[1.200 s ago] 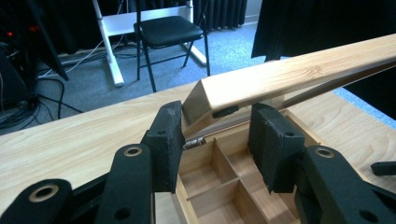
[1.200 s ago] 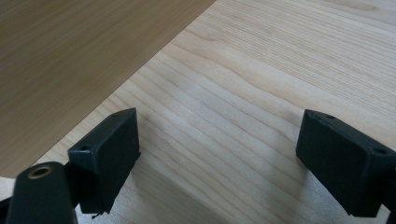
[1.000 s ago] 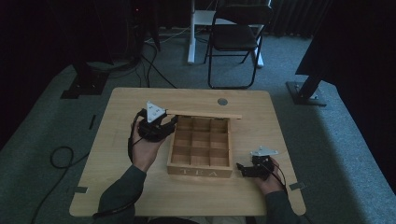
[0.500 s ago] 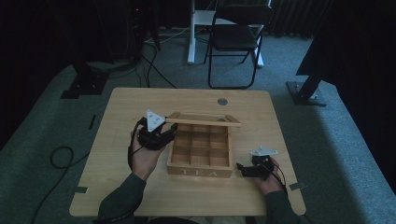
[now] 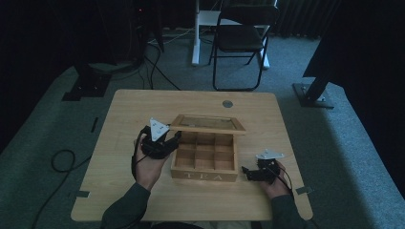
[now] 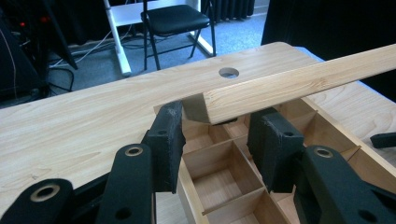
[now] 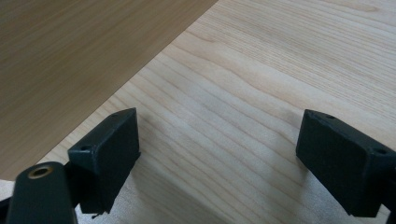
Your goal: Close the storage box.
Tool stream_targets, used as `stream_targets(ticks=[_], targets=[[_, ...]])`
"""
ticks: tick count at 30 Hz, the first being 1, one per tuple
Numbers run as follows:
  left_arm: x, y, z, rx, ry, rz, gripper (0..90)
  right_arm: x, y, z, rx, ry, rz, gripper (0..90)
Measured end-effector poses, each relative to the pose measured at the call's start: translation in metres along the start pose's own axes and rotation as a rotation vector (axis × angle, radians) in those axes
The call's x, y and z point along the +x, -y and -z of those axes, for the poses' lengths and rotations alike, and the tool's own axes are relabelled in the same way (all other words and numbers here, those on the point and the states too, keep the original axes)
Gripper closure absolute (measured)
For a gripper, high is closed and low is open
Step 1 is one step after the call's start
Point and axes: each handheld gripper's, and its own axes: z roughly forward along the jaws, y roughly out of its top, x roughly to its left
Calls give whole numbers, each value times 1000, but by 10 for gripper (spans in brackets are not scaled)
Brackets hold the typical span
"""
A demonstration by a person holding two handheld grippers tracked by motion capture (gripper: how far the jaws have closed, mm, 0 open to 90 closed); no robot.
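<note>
A wooden tea box (image 5: 204,176) with several open compartments stands mid-table. Its glass-paned lid (image 5: 207,123) hangs tilted, half lowered over the box. My left gripper (image 5: 175,138) is at the lid's left front corner. In the left gripper view that corner of the lid (image 6: 299,84) sits at the tips of my left gripper (image 6: 215,126). One pad touches its end and the jaws are held narrow, with the compartments (image 6: 219,172) below. My right gripper (image 5: 245,171) rests on the table right of the box. In its own view my right gripper (image 7: 219,154) is open on bare wood, beside the box wall (image 7: 70,56).
The light wooden table (image 5: 119,124) has a round cable hole (image 5: 228,103) near its far edge. A folding chair (image 5: 243,38) and stand feet sit on the carpet beyond. A cable (image 5: 62,160) loops on the floor at the left.
The lid has swung down from nearly upright at the back to half lowered over the box. My left hand came down and towards me with it. The right hand has stayed still.
</note>
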Motion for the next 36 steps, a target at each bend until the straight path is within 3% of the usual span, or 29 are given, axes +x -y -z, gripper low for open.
stream_targets(ticks=[36], targets=[[-5,25,7,28,26,38,545,0,0,0,-2,0,3,130]])
